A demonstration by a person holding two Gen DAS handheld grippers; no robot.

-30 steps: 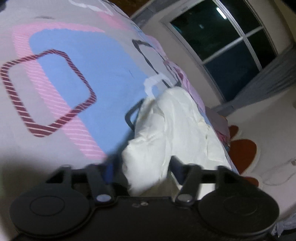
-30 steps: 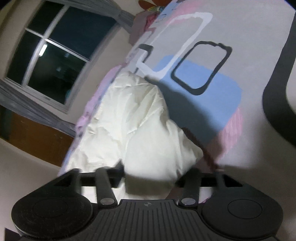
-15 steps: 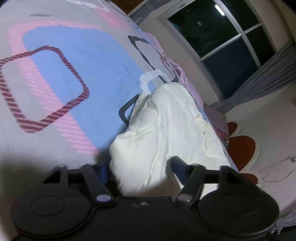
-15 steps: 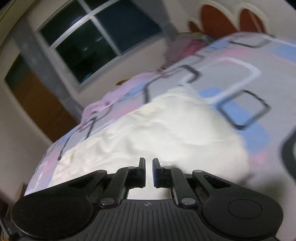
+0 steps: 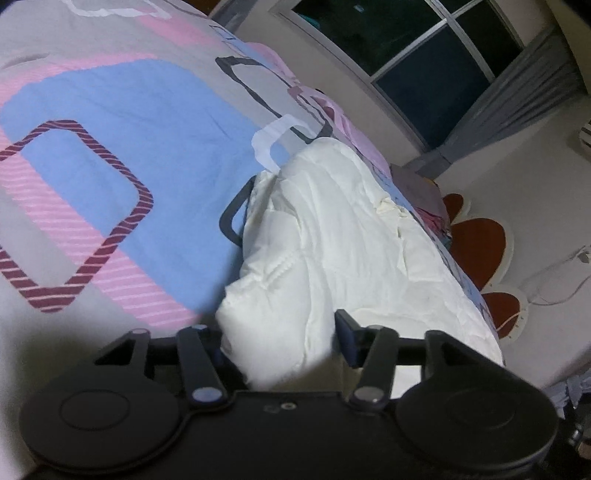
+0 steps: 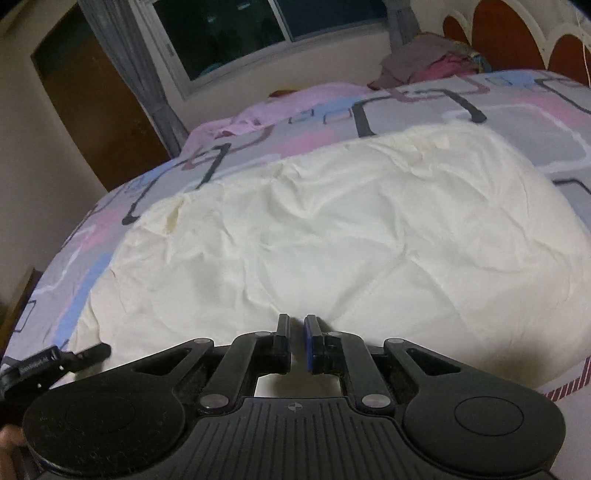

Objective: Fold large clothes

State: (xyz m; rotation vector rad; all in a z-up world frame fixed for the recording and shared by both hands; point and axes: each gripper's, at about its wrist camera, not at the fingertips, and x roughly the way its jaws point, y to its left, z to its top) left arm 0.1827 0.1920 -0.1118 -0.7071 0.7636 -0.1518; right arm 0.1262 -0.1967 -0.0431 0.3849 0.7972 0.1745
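Observation:
A large cream-white padded garment (image 6: 332,229) lies folded over on the patterned bed cover (image 5: 110,122). In the left wrist view its near corner (image 5: 280,314) bulges between the fingers of my left gripper (image 5: 277,332), which stands wide open around it; the left fingertip is hidden behind the cloth. My right gripper (image 6: 296,325) hovers at the garment's near edge with its jaws nearly together, a narrow gap between them and nothing held.
The bed cover (image 6: 258,133) has pink, blue and grey shapes. A pile of pink and brown clothes (image 6: 428,62) lies at the head of the bed by the red and white headboard (image 6: 517,33). A dark window (image 6: 229,33) and a door (image 6: 96,110) stand behind.
My right gripper let go of the garment's corner, shut to a narrow gap and swung round to face the garment's long side. My left gripper stays open around the near corner.

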